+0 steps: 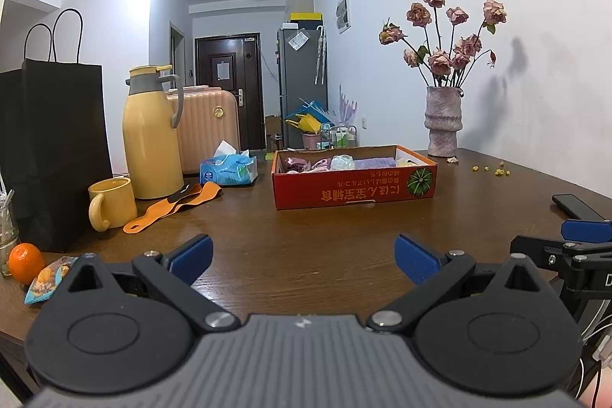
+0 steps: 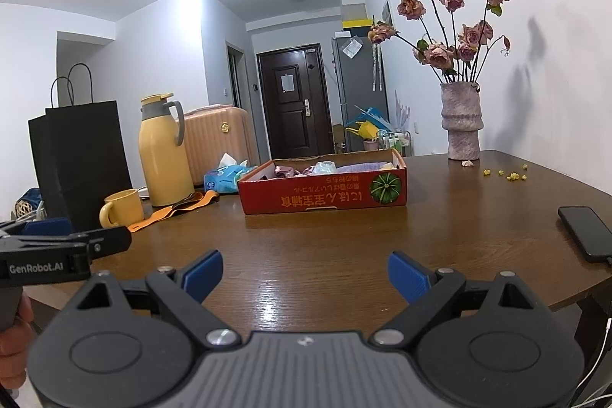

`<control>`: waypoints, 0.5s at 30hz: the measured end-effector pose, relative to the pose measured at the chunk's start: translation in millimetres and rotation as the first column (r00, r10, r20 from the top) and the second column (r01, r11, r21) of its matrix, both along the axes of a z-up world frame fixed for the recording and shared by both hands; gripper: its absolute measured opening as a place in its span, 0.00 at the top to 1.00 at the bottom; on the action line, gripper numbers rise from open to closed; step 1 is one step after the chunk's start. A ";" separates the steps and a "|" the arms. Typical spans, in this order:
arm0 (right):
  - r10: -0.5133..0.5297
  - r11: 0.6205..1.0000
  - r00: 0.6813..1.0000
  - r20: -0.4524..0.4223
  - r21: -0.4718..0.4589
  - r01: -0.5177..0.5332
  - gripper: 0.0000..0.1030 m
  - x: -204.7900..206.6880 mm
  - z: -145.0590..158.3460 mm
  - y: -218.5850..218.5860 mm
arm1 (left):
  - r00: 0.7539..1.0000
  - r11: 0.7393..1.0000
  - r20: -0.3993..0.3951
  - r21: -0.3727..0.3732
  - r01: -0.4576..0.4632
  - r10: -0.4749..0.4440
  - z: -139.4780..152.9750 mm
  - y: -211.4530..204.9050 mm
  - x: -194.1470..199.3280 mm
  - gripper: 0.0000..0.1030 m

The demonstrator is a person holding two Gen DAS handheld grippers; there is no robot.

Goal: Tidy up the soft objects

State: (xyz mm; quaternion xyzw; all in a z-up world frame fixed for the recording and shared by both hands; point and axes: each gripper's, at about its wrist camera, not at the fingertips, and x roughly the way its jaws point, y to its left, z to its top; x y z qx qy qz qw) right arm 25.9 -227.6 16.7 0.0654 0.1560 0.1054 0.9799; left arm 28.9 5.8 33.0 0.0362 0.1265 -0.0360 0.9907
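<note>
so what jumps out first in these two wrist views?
The red cardboard box mid-table, holding soft items in pink, lilac and pale tones, draws the eye first. Behind it to the right, a vase of dried pink roses stands by the wall; to the left are a yellow thermos and yellow mug. Up close, the left gripper and right gripper both hover open over bare wood, holding nothing.

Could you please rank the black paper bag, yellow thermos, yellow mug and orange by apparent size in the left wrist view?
1. black paper bag
2. yellow thermos
3. yellow mug
4. orange

The orange sits nearest the camera, yet looks smallest.
</note>
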 end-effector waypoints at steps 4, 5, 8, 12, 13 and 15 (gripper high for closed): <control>0.002 1.000 1.000 -0.001 -0.002 -0.002 0.09 -0.7 -0.6 0.4 | 1.000 1.000 -0.001 -0.004 0.001 -0.001 0.0 0.2 0.2 0.00; 0.002 1.000 1.000 -0.001 -0.002 -0.002 0.09 -0.7 -0.6 0.4 | 1.000 1.000 -0.002 -0.007 0.008 -0.008 0.5 0.5 -0.1 0.00; 0.002 1.000 1.000 -0.001 -0.003 -0.002 0.09 -0.8 -0.6 0.7 | 1.000 1.000 0.005 -0.008 0.021 -0.021 2.3 0.4 -2.4 0.00; 0.004 1.000 1.000 0.004 -0.010 -0.004 0.09 -0.6 0.2 2.2 | 0.999 1.000 0.029 -0.004 0.021 -0.021 4.8 0.9 -5.5 0.00; 0.005 1.000 1.000 0.006 -0.012 -0.005 0.09 -0.5 0.3 2.4 | 0.999 1.000 0.030 -0.007 0.018 -0.017 5.0 1.3 -5.6 0.00; 0.004 1.000 1.000 0.008 -0.016 -0.004 0.09 -0.2 1.2 2.5 | 0.999 1.000 0.030 -0.011 0.013 -0.013 4.9 2.6 -4.6 0.00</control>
